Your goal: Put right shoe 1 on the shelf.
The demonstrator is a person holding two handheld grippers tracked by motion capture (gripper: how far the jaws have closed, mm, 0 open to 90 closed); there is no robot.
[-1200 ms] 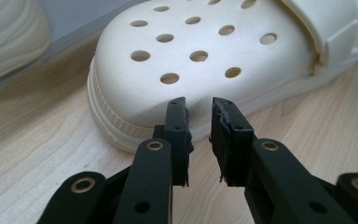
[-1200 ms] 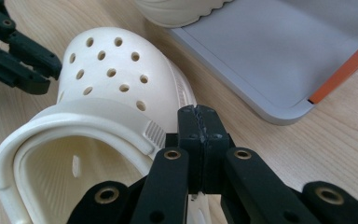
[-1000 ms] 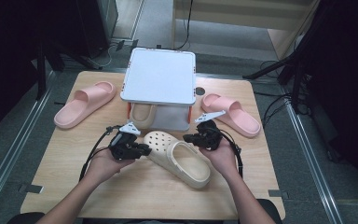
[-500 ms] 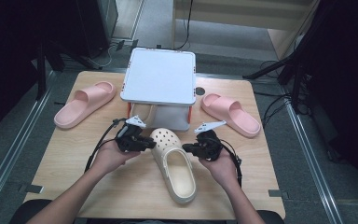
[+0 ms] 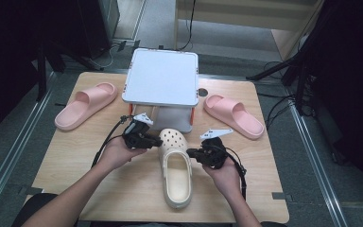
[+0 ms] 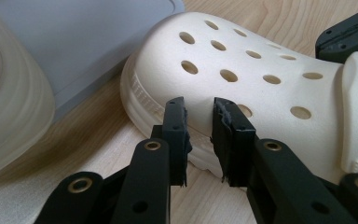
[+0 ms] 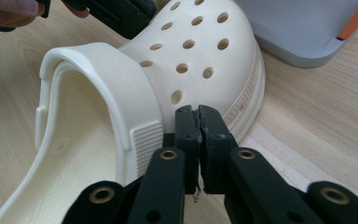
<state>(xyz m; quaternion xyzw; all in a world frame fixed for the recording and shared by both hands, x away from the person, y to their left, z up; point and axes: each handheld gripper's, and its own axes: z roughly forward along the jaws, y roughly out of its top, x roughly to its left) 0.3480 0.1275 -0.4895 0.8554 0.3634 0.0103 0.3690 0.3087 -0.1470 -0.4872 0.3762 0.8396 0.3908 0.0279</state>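
Note:
A cream clog [image 5: 175, 166] with holes in its toe lies at the middle of the wooden table [image 5: 75, 156], toe toward the white stand [image 5: 161, 78] and heel toward the person. My left gripper [image 5: 157, 141] rests against the toe's left side. In the left gripper view its tips [image 6: 198, 109] touch the clog [image 6: 242, 60] with a narrow empty gap between the pads. My right gripper [image 5: 192, 152] is at the toe's right side. Its jaws [image 7: 197, 112] have just been opening a hair, but the pads still meet, nothing between them, tips against the clog [image 7: 200, 42].
A pink slide [image 5: 86, 105] lies at the left of the table and another pink slide [image 5: 234, 115] at the right. A second cream clog [image 6: 9, 102] sits beside the stand's grey base [image 6: 88, 42]. Bare wood runs along the table's front edge.
The clog has swung from lying slantwise to pointing straight at the stand. Both hands have shifted toward the person's side with it, one at each side of the toe.

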